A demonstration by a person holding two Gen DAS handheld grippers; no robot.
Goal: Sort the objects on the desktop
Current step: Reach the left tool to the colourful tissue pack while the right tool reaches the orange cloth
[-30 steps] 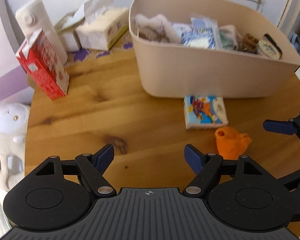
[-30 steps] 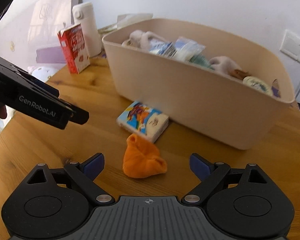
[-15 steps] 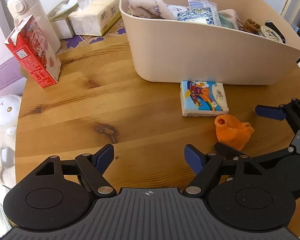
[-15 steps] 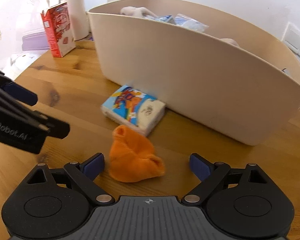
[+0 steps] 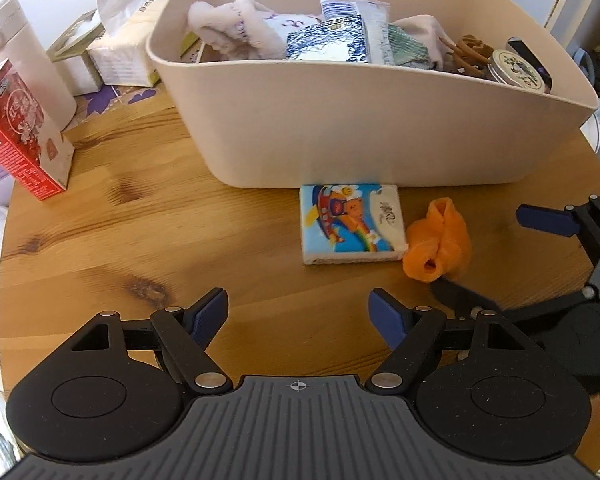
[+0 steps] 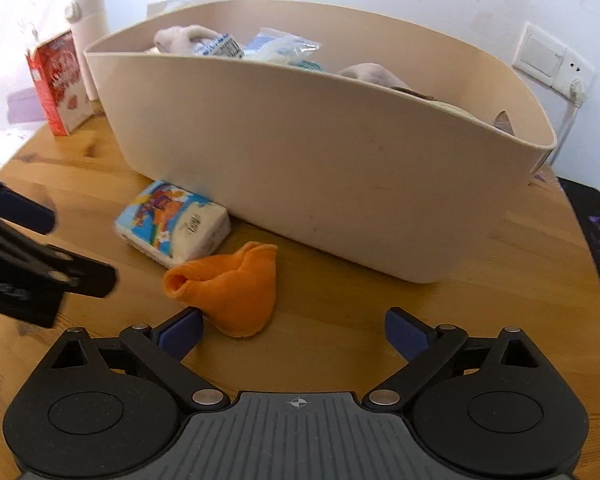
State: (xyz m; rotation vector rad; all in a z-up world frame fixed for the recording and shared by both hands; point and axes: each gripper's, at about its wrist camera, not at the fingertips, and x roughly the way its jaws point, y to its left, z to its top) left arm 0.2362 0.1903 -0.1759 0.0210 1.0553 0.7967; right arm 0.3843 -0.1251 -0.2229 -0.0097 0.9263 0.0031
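Things on the round wooden table (image 5: 148, 216): one orange cloth (image 6: 230, 290), one tissue pack (image 5: 350, 222), one full beige bin (image 5: 340, 120), one red carton (image 5: 18, 132). Cloth touches the pack, just in front of the bin. Left gripper (image 5: 298, 314) and right gripper (image 6: 294, 330) both gape wide, holding nothing. White wall behind.
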